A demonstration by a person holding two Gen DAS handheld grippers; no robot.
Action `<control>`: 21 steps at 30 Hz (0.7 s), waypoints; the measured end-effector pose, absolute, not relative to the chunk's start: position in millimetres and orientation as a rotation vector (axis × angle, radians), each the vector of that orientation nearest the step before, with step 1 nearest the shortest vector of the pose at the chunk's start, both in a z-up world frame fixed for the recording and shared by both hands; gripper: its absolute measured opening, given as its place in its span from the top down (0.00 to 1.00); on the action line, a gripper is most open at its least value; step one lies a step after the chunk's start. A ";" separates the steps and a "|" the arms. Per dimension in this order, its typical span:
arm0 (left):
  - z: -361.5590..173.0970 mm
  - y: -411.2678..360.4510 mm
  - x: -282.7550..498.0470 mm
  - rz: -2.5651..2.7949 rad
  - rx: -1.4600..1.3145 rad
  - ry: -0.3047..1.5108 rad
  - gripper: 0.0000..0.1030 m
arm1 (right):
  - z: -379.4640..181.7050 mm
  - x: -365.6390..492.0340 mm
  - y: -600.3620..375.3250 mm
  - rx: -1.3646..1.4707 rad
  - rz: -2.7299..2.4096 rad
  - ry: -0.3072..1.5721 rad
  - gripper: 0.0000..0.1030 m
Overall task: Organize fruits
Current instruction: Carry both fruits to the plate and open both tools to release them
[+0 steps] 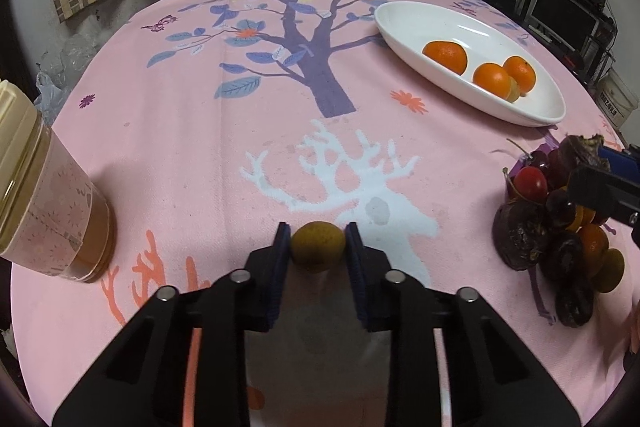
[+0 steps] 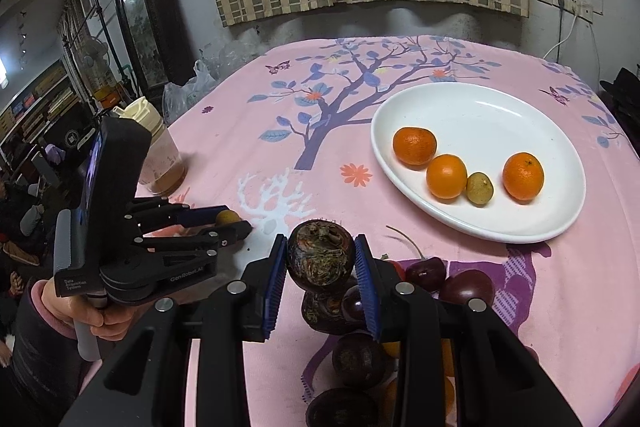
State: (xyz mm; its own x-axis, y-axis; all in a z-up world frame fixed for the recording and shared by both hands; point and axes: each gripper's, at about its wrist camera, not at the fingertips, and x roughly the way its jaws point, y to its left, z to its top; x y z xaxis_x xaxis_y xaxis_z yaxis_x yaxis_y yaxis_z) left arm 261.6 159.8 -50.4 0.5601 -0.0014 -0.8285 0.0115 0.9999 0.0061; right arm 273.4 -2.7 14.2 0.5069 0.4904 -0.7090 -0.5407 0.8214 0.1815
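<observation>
Left gripper (image 1: 318,245) clamped on small yellow-green fruit (image 1: 317,246) on pink tablecloth (image 1: 180,155). Right gripper (image 2: 321,259) clamped on dark water chestnut (image 2: 320,257), raised over fruit pile (image 2: 424,275). White plate (image 2: 500,107) with oranges at 2 o'clock.

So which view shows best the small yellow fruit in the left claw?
The left wrist view: the yellow fruit sits centred between the left claw's pads. In the right wrist view only a sliver shows behind that claw.
</observation>
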 end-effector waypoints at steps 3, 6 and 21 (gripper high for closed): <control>-49.6 156.2 261.5 0.008 0.024 0.978 0.74 | 14.7 273.8 -4.9 -0.058 0.614 0.834 0.67; -48.9 152.2 260.4 0.005 0.028 0.977 0.74 | 15.9 275.1 -7.2 -0.052 0.609 0.831 0.67; 19.3 68.3 334.4 -0.177 -0.069 0.843 0.74 | 26.4 353.9 -118.1 0.190 0.404 0.752 0.67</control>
